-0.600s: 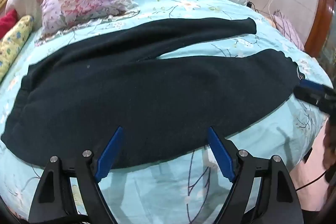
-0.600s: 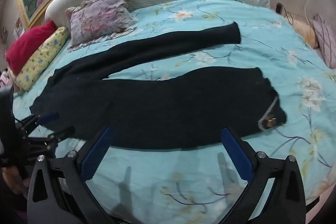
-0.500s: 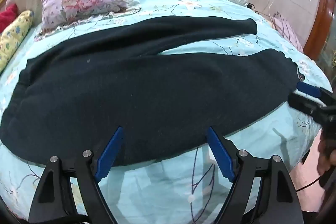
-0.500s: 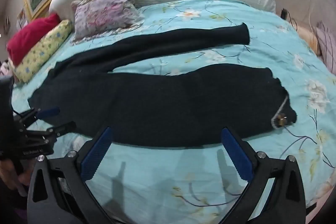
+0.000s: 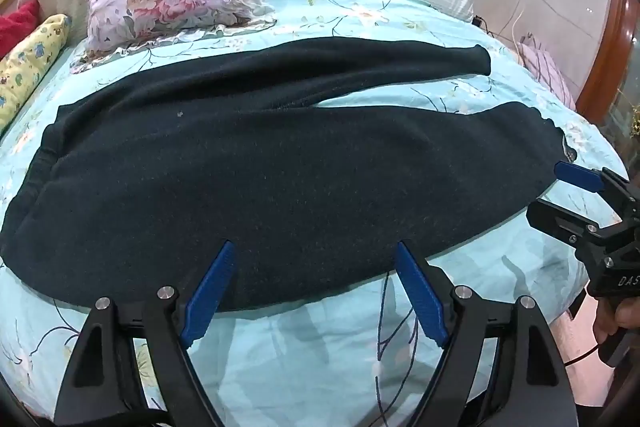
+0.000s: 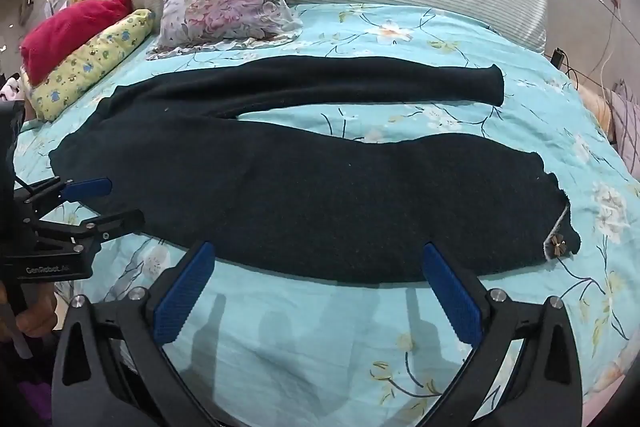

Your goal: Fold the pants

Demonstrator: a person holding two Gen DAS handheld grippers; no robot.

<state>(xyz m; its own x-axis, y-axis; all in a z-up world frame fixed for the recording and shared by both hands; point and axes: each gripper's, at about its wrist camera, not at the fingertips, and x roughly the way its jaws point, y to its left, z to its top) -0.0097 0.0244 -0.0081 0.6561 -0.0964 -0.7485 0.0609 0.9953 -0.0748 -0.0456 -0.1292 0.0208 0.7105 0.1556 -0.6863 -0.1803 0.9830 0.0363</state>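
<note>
Closing in: both grippers nearer pants (image 5: 280, 183) than 0.6 s ago. Left gripper (image 5: 312, 259) at waist end, right gripper (image 6: 320, 259) near cuff, each spread, empty. Bed (image 6: 320, 327) near edge; no fold begun.

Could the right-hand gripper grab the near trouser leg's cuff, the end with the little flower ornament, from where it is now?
Probably yes. The right gripper has its jaws open, and the cuff of the black pants lies flat on the bedspread, nothing between them. It would need to shift sideways first.
</note>
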